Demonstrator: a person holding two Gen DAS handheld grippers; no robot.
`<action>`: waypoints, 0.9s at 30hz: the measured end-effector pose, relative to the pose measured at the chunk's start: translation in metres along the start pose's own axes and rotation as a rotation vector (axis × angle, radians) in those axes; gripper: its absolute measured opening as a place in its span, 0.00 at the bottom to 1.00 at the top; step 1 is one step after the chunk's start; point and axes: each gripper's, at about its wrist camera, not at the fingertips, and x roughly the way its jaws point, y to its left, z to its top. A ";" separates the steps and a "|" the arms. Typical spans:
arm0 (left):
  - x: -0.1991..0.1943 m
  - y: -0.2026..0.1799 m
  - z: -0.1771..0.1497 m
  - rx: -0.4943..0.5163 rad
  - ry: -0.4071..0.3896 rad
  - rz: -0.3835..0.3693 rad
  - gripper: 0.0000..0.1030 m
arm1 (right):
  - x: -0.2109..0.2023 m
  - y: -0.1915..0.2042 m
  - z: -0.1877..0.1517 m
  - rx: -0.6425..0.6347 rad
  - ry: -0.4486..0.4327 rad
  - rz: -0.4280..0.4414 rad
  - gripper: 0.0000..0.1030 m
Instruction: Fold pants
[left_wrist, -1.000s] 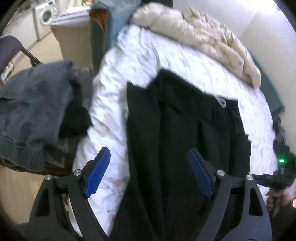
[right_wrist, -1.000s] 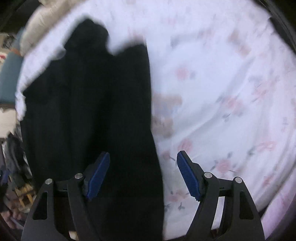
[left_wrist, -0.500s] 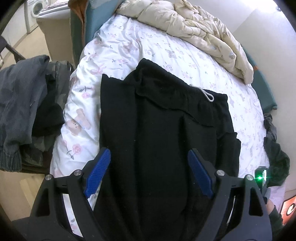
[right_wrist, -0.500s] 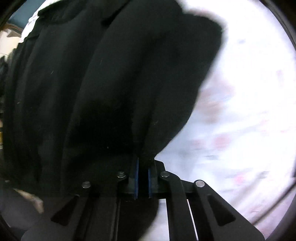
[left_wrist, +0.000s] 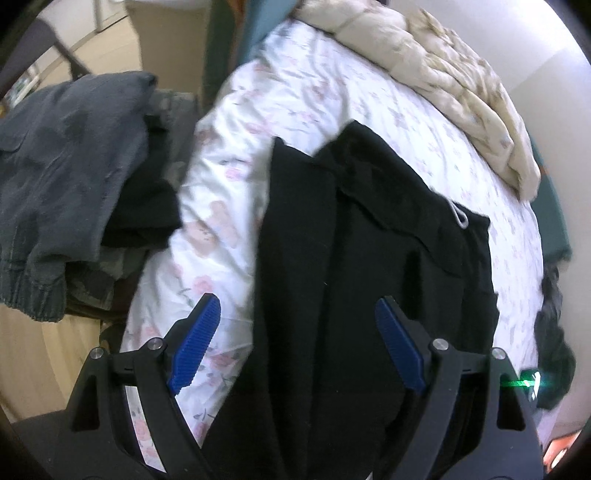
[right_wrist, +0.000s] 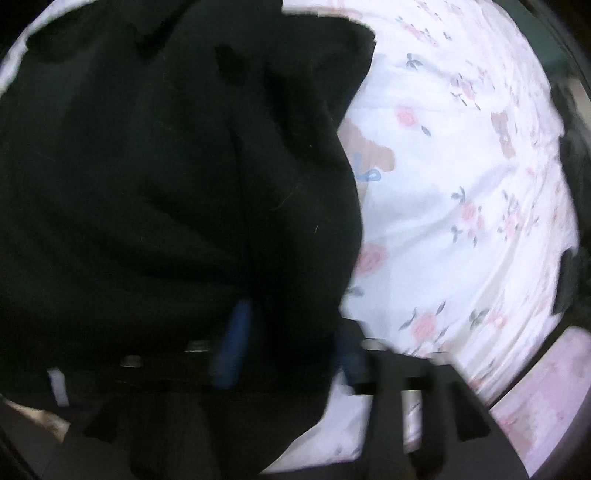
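Observation:
Black pants lie on the floral bed sheet, their waistband and white drawstring at the far end. My left gripper hovers open above the pants' near part, with only cloth below its blue pads. In the blurred right wrist view the pants fill the left side. My right gripper points down at their edge. Its jaws are opening, and the blue pads stand apart with black cloth bunched between them.
A cream duvet is heaped at the far side of the bed. Grey and dark clothes are piled to the left of the bed. A dark garment lies at the right edge, by a green light. The bed's edge runs at the lower right.
Half a second ago my right gripper was shut on the pants' edge; now its pads stand apart. My left gripper stayed open and shifted slightly over the pants.

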 end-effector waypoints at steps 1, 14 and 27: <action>-0.001 0.004 0.002 -0.025 0.003 -0.007 0.81 | -0.012 0.001 -0.003 0.009 -0.014 0.022 0.64; 0.004 0.011 0.037 0.091 -0.025 0.066 0.81 | -0.148 0.105 0.044 -0.195 -0.426 0.245 0.64; 0.082 0.021 0.100 0.084 0.026 0.180 0.81 | -0.072 0.120 0.159 -0.156 -0.331 0.368 0.64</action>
